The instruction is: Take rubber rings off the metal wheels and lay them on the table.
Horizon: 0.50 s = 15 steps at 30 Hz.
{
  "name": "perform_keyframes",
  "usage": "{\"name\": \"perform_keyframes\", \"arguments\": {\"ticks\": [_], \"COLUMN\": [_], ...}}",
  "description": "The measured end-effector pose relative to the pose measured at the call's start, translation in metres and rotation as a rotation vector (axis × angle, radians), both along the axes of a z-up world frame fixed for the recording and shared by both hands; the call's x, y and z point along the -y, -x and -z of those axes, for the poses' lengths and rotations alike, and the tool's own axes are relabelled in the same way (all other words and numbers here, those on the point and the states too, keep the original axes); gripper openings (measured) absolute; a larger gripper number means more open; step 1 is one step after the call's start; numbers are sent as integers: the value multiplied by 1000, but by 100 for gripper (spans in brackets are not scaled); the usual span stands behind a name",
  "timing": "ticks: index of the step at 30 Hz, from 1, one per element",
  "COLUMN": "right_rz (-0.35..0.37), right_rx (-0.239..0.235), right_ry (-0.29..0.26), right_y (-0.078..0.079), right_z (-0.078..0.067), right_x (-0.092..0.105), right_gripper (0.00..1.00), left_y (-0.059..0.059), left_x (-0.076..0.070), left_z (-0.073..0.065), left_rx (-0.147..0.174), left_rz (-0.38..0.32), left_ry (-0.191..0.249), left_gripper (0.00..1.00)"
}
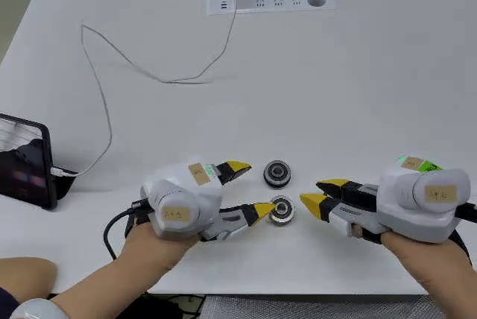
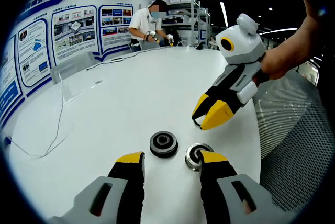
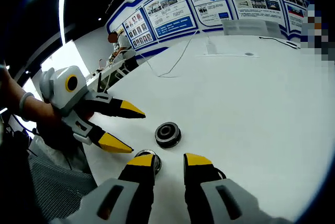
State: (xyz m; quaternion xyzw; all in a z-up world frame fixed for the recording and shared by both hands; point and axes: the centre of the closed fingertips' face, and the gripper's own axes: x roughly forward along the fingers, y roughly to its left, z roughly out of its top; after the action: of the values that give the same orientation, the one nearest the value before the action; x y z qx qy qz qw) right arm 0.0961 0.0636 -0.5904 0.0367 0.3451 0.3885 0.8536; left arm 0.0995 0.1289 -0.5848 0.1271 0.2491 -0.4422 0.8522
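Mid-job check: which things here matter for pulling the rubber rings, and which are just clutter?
Job: far wheel, near wheel, left tool, right tool.
Lying about: power strip, white cable, dark-screened device.

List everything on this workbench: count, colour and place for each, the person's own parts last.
table: one, white, beneath everything.
power strip: one, white, far side.
cable: one, white, running from the strip to the phone.
phone: one, dark, left edge.
metal wheels: two, between the grippers; far one black-rimmed, nearer wheel silver.
left gripper: one, white, yellow tips, open beside the nearer wheel.
right gripper: one, same colours, open opposite.
hands: two, holding the grippers.
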Motion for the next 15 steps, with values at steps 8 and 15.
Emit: {"name": "perform_keyframes", "arguments": {"ticks": [8, 15], "right_rz": [-9, -27], "right_rx": [9, 21], "right_ry": [12, 31], "right_y": [-5, -9], "right_z": [1, 2], "right_x": [-4, -6], "right_gripper": [22, 22], "left_y": [-9, -17], "left_x": [10, 16], "left_z": [-2, 1], "left_rx": [17, 18], "left_rz": [22, 25], "left_ry": [-11, -28], "left_gripper": [34, 29]}}
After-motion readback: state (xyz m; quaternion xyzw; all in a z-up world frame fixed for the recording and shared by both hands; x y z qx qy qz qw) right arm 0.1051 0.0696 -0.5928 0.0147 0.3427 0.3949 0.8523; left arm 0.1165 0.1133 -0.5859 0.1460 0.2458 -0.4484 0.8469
